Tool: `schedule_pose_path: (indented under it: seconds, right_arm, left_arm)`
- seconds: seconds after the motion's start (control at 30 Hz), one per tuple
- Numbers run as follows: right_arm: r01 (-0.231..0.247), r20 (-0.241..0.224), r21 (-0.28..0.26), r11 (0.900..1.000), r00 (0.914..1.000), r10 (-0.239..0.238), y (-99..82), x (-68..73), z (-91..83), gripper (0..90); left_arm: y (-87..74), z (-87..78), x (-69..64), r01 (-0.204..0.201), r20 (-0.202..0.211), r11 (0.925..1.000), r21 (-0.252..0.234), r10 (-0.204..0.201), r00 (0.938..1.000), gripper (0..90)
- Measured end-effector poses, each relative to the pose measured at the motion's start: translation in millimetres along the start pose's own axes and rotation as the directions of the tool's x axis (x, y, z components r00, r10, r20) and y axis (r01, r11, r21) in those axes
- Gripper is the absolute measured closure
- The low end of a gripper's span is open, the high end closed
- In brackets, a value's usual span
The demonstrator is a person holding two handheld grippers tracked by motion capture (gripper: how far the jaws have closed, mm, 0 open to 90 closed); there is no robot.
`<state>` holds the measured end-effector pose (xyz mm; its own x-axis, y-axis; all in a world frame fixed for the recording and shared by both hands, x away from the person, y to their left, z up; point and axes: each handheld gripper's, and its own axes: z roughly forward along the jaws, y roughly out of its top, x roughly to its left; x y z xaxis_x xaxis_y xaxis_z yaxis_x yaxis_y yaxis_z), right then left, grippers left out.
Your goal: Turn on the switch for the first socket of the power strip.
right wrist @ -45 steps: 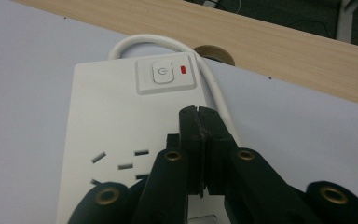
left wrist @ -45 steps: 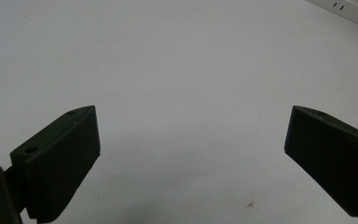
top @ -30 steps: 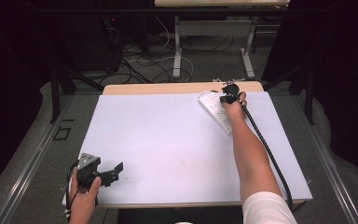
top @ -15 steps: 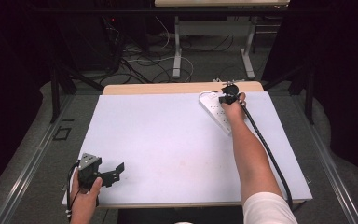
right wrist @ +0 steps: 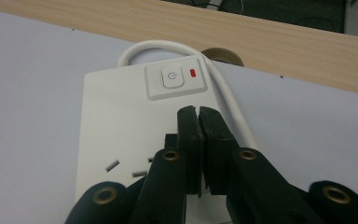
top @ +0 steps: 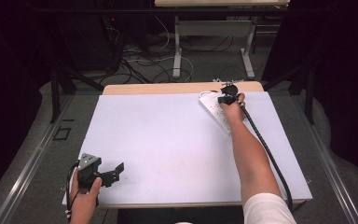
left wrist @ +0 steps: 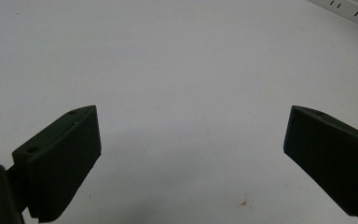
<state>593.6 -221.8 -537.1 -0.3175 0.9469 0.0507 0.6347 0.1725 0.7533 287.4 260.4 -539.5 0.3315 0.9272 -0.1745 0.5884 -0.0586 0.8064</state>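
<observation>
A white power strip (top: 211,110) lies at an angle at the far right of the white table top (top: 168,140). In the right gripper view the power strip (right wrist: 116,121) shows a white switch (right wrist: 172,77) with a red light (right wrist: 193,73) beside it. My right gripper (right wrist: 198,113) hovers over the strip just short of the switch, its jaws shut with nothing between them. In the high view the right gripper (top: 226,95) is at the strip's far end. My left gripper (top: 115,171) rests open and empty at the front left corner. Its jaws stand wide apart in the left gripper view (left wrist: 191,140).
The strip's white cable (right wrist: 226,95) curls from its far end toward a round hole (right wrist: 223,56) in the wooden table edge (right wrist: 284,42). My right gripper's black cable (top: 265,149) trails along the table's right side. Cables and table legs lie on the floor beyond.
</observation>
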Motion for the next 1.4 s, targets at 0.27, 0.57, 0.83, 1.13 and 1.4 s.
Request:
schedule_pose_path:
  seconds: [0.27,0.57,0.83,1.13,1.4]
  right_arm:
    - [0.006,0.004,0.022,0.9998,1.0000,-0.006,0.7,1.8,-4.1,85.6]
    - [0.016,0.008,0.046,0.9988,0.9998,-0.016,3.6,2.4,-11.7,84.1]
    - [0.025,0.017,0.072,0.9971,0.9995,-0.026,6.7,2.9,-19.6,82.0]
    - [0.015,0.011,0.097,0.9952,0.9998,-0.016,9.5,2.1,-27.0,79.2]
    - [0.023,0.007,0.110,0.9936,0.9997,-0.023,11.8,2.4,-34.7,71.5]
  left_arm:
    - [0.7,0.9,-1.3,0.000,0.004,1.0000,-0.004,0.000,1.0000,4.0]
    - [2.3,2.2,-2.2,-0.009,0.010,1.0000,0.000,0.009,0.9999,4.0]
    - [3.3,3.4,-3.4,-0.013,0.014,0.9999,0.000,0.013,0.9998,4.1]
    - [3.8,4.1,-3.3,-0.022,0.017,0.9997,0.004,0.022,0.9996,4.1]
    - [5.6,6.2,-5.2,-0.032,0.023,0.9995,0.005,0.032,0.9992,4.1]
